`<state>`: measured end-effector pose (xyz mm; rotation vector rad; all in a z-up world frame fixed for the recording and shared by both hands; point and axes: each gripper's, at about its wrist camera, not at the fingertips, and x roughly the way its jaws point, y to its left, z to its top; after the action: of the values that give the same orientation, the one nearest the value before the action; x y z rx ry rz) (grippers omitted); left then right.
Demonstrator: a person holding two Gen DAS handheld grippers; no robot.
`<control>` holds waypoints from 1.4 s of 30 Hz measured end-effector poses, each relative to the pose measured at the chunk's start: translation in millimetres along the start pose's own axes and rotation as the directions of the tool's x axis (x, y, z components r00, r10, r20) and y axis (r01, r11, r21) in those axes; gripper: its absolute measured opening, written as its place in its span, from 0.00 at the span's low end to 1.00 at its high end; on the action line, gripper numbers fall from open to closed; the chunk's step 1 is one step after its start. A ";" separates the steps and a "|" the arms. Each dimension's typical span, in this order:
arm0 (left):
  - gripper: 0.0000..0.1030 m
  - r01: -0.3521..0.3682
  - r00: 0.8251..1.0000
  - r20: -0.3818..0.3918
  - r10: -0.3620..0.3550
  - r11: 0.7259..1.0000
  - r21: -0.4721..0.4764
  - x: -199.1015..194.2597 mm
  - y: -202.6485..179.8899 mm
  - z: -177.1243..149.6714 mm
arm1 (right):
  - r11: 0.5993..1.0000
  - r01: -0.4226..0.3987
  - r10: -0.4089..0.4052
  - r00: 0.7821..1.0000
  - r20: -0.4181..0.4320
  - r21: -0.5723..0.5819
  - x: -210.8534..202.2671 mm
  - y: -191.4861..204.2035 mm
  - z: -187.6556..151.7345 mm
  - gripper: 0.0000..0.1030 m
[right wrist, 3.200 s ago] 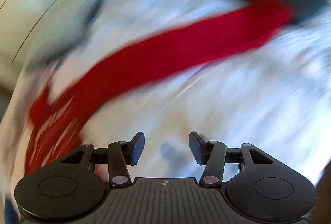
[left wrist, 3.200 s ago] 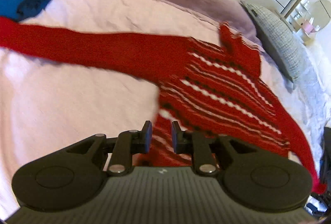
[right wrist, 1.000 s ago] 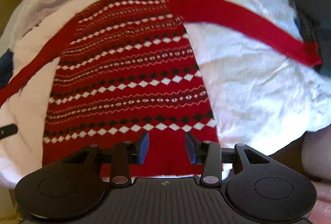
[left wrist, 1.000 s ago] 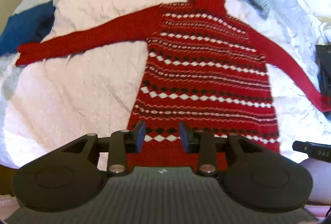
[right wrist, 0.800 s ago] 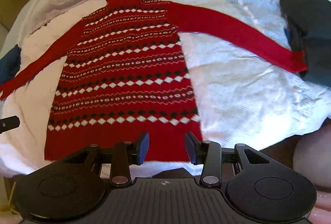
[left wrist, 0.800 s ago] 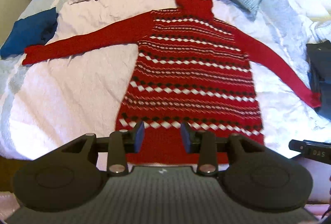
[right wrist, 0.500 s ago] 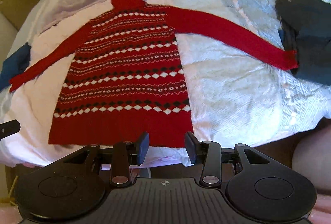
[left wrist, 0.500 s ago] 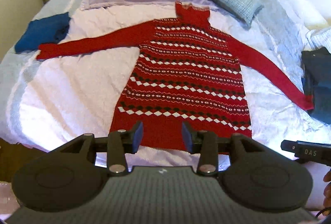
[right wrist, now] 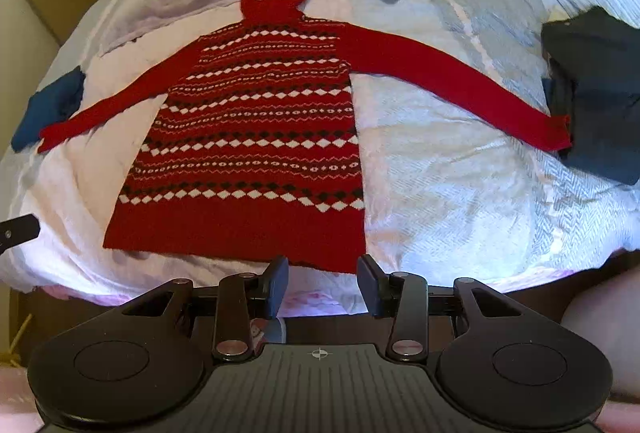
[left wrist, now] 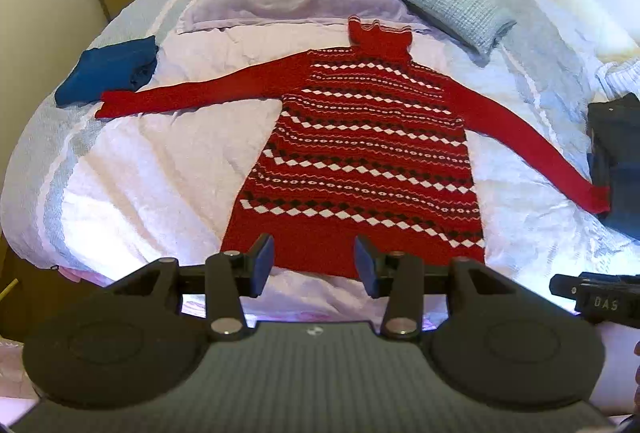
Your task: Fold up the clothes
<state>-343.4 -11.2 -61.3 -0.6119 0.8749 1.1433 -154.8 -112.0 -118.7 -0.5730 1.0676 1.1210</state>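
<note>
A: Sweater point(left wrist: 360, 153) lies flat on the bed point(left wrist: 160, 173), sleeves spread. Soft, floppy knit; I'd take a cuff or hem corner.

B: Left gripper point(left wrist: 314, 260) is opening, right gripper point(right wrist: 322, 287) parted; both empty. Only "DAS" point(left wrist: 604, 303) is readable.

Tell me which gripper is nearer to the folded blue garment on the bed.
Left. The left gripper is over the sweater's hem, on the blue garment's side; the right gripper is past the hem's opposite corner, nearer the dark clothes.
</note>
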 end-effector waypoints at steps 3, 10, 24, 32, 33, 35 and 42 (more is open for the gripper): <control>0.39 0.009 1.000 -0.004 -0.009 1.000 0.010 -3.5 -6.6 0.9 | 1.000 0.002 -0.002 1.000 0.005 -0.021 -6.7 -0.1 -0.6 0.41; 0.39 0.019 1.000 0.005 -0.020 0.999 0.044 -10.6 -21.8 3.2 | 1.000 0.016 -0.016 1.000 0.021 -0.014 -22.1 -6.0 -4.1 0.41; 0.39 0.018 1.000 -0.007 -0.018 0.999 0.045 -16.4 -10.2 -9.2 | 1.000 0.009 -0.009 1.000 0.017 -0.026 -28.6 3.4 -16.2 0.41; 0.39 0.021 1.000 -0.010 -0.021 0.999 0.026 -15.8 -1.6 -15.5 | 0.998 0.017 -0.016 1.000 0.016 -0.052 -28.7 11.9 -17.6 0.41; 0.39 0.022 1.000 -0.011 -0.022 0.999 0.025 -15.3 -1.4 -15.7 | 0.998 0.019 -0.018 1.000 0.015 -0.056 -28.8 11.6 -17.9 0.41; 0.39 0.026 1.000 -0.014 -0.026 0.999 0.023 -14.3 -1.3 -15.2 | 0.998 0.022 -0.022 1.000 0.014 -0.060 -29.0 10.4 -18.5 0.41; 0.39 0.031 1.000 -0.005 -0.031 0.999 0.037 -12.5 -10.9 -10.9 | 0.999 0.030 -0.030 0.999 0.014 -0.043 -29.2 2.1 -16.9 0.41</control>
<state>-338.1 -29.8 -56.7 -0.5954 0.8859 1.0958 -164.8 -137.8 -99.2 -0.6135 1.0226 1.1227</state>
